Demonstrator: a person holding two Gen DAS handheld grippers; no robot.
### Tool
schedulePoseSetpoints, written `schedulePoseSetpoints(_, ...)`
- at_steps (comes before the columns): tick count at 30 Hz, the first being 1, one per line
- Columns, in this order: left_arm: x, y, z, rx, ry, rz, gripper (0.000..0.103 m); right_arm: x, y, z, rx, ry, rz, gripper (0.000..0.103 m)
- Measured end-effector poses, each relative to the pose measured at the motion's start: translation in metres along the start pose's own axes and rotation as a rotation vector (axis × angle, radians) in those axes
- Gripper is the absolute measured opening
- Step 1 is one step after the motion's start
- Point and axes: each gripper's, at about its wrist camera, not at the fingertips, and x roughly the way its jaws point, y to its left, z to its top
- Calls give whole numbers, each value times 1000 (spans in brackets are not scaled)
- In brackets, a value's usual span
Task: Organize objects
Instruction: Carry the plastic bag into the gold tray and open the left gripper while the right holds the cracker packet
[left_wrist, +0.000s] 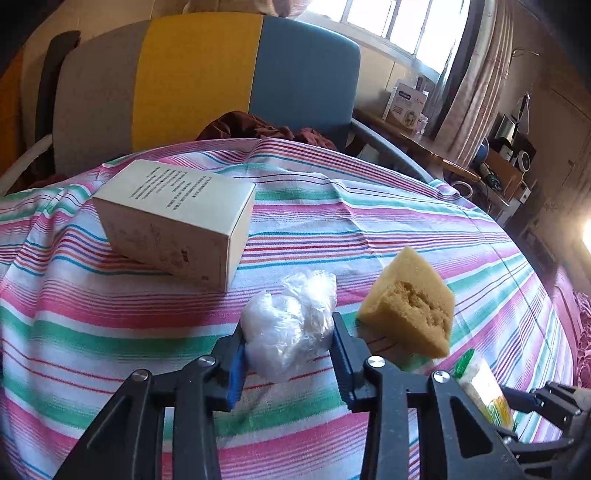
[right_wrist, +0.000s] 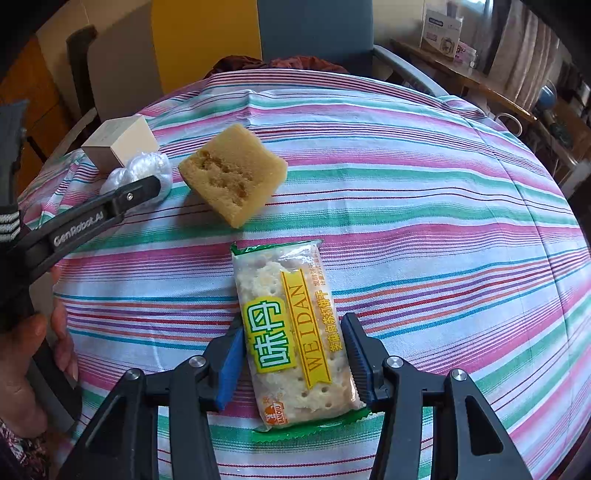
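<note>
While my left gripper (left_wrist: 288, 343) pinches the crumpled plastic bag (left_wrist: 290, 325) and my right gripper (right_wrist: 293, 363) clamps the cracker packet (right_wrist: 295, 332), I should lift both gently, clear of the sponge (left_wrist: 410, 302).

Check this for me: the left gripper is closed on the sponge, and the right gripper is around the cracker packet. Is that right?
Not quite. The left gripper is closed on the crumpled plastic bag, not the sponge, which lies free beside it, as the left wrist view shows. The right gripper is around the cracker packet.

- Cloth (right_wrist: 406, 155): pink, green, blue, white stripes.
- Sponge (right_wrist: 232, 173): yellow-tan.
- Cracker packet (right_wrist: 295, 332): green and yellow.
- Box (left_wrist: 177, 218): cream.
- Plastic wad (left_wrist: 291, 321): clear white.
</note>
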Motion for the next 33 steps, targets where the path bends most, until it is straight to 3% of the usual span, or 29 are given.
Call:
schedulePoseSetpoints(12, -33, 9, -24, -9, -56, 56, 39, -2, 2, 3, -15, -20, 6, 49)
schedulePoseSetpoints(24, -74, 8, -57, 59, -85, 98, 39, -8, 22, 0, -62, -40, 189, 48)
schedulePoseSetpoints(30, -92, 13, -74, 64, -88, 123, 39, -12, 43, -6, -141, -63, 245, 48)
schedulePoseSetpoints(33, -101, 18, -79, 55, -91, 139, 39, -15, 53, -9, -196, -84, 219, 48)
